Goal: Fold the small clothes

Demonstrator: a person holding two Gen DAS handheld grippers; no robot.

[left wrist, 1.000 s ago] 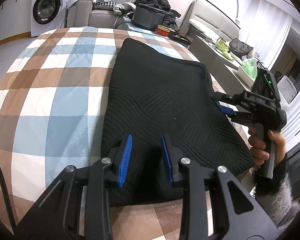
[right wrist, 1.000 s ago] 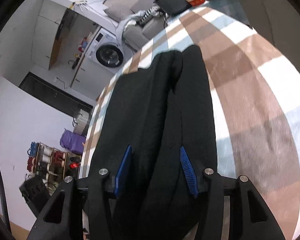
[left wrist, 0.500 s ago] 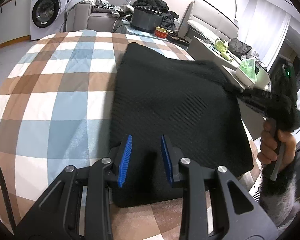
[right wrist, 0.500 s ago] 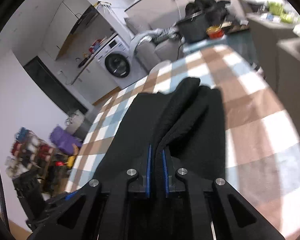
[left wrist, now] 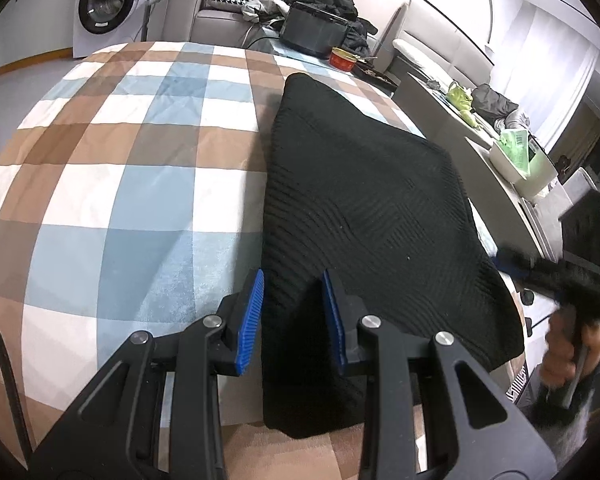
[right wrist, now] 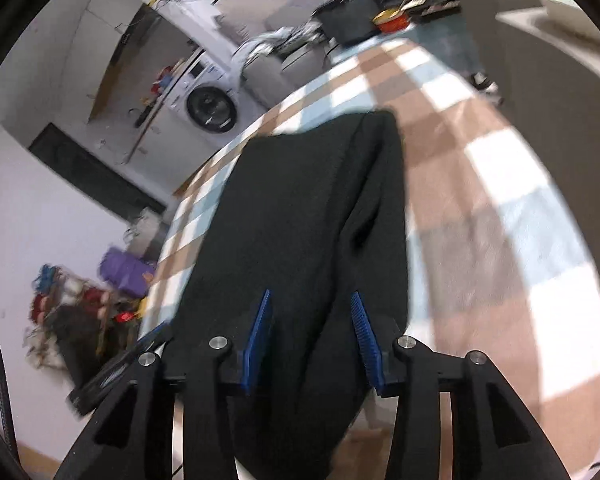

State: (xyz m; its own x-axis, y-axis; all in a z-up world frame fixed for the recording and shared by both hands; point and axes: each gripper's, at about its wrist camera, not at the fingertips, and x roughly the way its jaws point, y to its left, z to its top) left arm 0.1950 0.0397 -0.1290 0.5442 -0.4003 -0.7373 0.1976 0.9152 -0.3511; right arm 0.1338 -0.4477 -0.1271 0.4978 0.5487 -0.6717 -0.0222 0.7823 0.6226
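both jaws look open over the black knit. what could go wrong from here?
1. The black knit garment overhangs the right edge of the plaid blanket; a tug could slide it off.
2. The right gripper is open and motion-blurred; closing now may miss the edge.
3. The left gripper straddles a raised ridge; pinching may bunch it.

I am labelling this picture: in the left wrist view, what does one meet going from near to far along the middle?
Left tongs → black sweater → checked blanket → red bowl → black box → grey sofa.
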